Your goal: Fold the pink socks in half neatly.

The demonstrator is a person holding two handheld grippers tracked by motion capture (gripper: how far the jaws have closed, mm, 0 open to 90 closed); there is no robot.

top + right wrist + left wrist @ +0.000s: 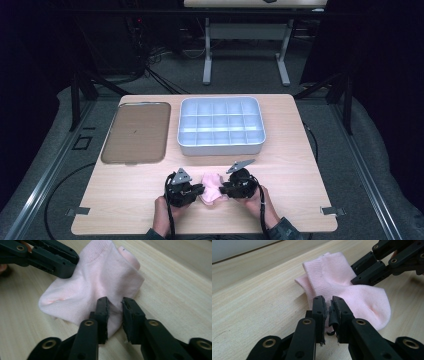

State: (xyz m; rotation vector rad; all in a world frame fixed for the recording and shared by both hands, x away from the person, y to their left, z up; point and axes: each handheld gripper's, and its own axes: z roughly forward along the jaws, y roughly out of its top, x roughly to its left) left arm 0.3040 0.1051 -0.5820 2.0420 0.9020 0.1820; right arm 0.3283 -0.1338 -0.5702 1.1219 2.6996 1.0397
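Table [300, 165]: pale wood, broad, mostly bare at my end. That gave me room to work flat on the near edge, with both forearms resting low.

Tray [136, 132]: dull metal, lying flat at the far left, well apart from my hands. Untouched; I judged it a place for later.

Bin [221, 126]: white, divided into many small compartments, just beside the tray on its right. All compartments I could see were bare. Probably where the finished piece would go.

Sock [212, 187]: pink, small, lying on the table near my edge, between my two claws. It was bunched and folded over on itself, cuff end toward the bin and toe end toward me, so it needed a grip on each side to be straightened or folded.

Left claw [328, 311]: nearly clenched, its jaws almost together, pinching a thin fold of the sock's edge. A narrow bite, since the cloth is thin.

Right claw [115, 312]: coming in from the opposite side, jaws drawn in on a ridge of the sock with a small gap left between them; the cloth sat pinched up in that gap. Gripping opposite edges let me pull the fabric taut.
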